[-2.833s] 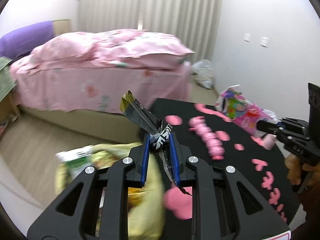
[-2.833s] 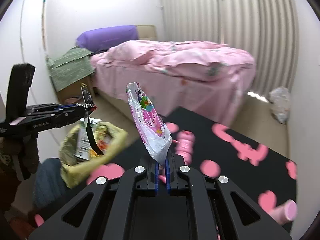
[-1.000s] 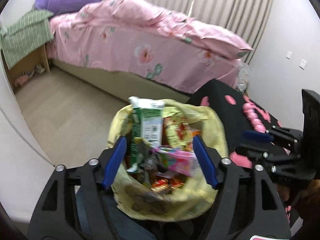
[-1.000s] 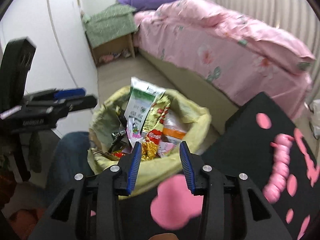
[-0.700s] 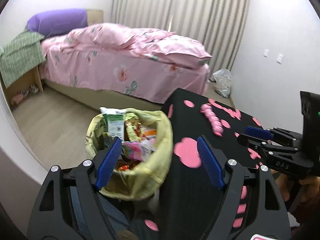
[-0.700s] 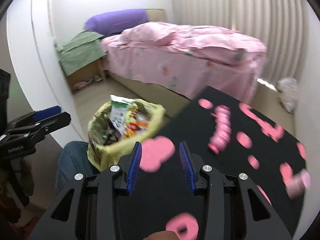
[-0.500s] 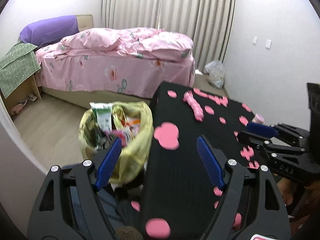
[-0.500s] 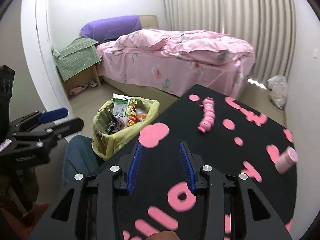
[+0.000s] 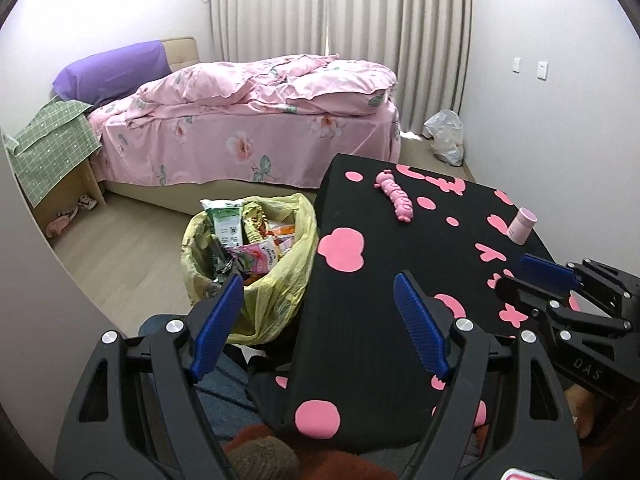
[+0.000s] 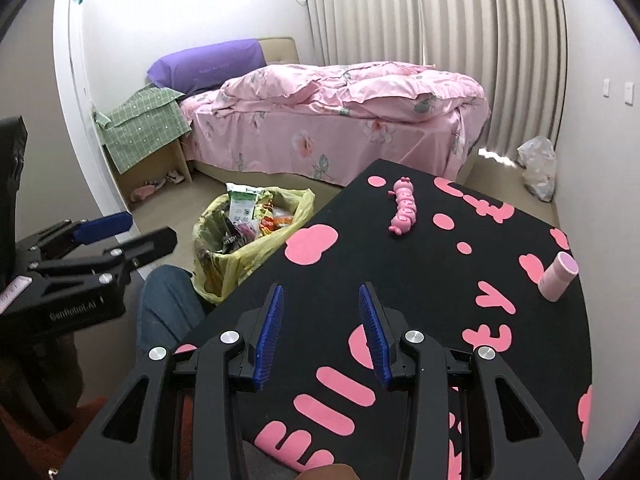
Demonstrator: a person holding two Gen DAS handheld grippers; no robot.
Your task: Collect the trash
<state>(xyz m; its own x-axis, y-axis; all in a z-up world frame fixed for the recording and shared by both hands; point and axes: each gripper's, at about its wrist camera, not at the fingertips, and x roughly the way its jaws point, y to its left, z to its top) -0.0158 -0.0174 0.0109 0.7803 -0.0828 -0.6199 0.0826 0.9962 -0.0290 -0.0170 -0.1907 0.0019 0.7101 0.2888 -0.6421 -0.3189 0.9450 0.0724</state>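
The bag (image 9: pixel 280 280) of trash stands on the floor just beside the left edge of the surface (image 9: pixel 384 264), yellow, open-mouthed and heaped with wrappers (image 9: pixel 256 256); a green-and-white packet (image 9: pixel 226 224) sticks up above the rim. That overfill looks like the main risk: anything more dropped on top may slide off onto the floor, and a nudge from a knee or claw could tip the soft bag, since nothing braces it.

The left claw (image 9: pixel 318 328) hangs over the surface's near-left corner, spread wide and holding nothing. The right claw (image 10: pixel 320 332) is over the near part of the surface, parted about halfway, also empty.

On the surface only a pink caterpillar toy (image 10: pixel 404 212) and a pink cup (image 10: pixel 558 276) remain, well apart. Neither is plainly trash, so a wrong grab is possible. The printed pink blobs on the black cloth could be mistaken for scraps. The cup lies tilted near the right edge; a clumsy reach might roll it off.
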